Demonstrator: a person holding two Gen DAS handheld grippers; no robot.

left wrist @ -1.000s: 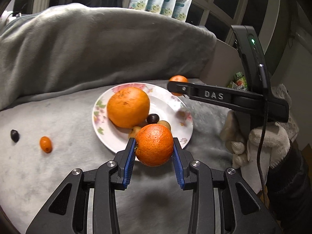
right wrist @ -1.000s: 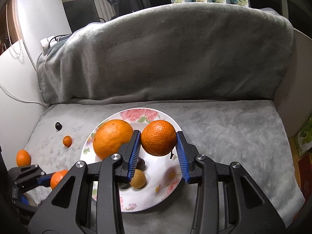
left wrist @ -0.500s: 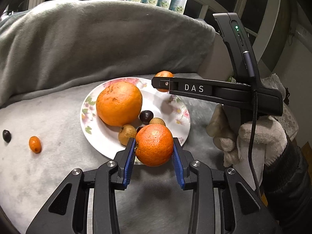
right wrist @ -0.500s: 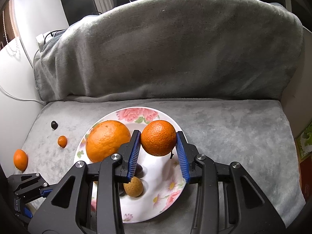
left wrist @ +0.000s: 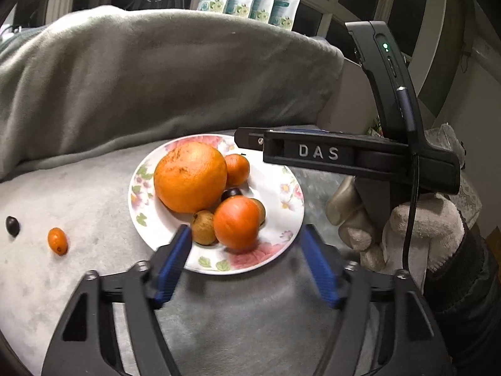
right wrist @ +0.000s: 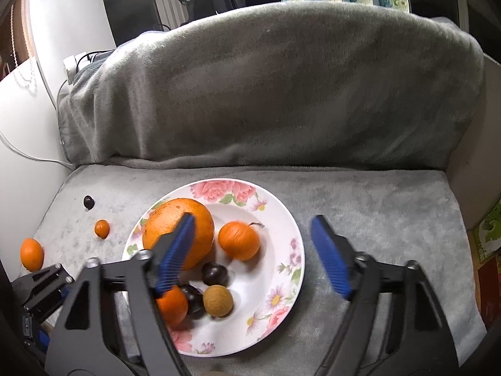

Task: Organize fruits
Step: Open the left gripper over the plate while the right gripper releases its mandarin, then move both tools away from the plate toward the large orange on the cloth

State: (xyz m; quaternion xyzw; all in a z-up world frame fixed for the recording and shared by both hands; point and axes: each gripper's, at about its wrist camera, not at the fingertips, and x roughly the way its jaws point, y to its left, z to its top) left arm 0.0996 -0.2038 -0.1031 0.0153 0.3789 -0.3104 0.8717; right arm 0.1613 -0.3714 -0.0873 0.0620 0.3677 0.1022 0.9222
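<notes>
1. my left camera alone shows my gloved right hand (left wrist: 416,228) gripping the handle of the right claw (left wrist: 250,136), whose tip hangs over the far edge of the floral plate (left wrist: 294,216).
2. my right camera alone shows a tangerine (right wrist: 31,253) lying off the plate at the far left of the grey blanket (right wrist: 375,213); my left claw (right wrist: 47,282) is only a cropped corner there.
3. my left claw (left wrist: 247,260) has just been opening and stands wide, nothing between its blue pads; the mandarin (left wrist: 236,222) it carried sits on the plate's near side.
4. my right claw (right wrist: 250,250) has also just been opening, wide and empty; its mandarin (right wrist: 239,239) rests beside the big orange (right wrist: 178,228).
5. both claws tilt downward over the plate.
6. the dark fruits under the left pad are blurred and partly hidden.
</notes>
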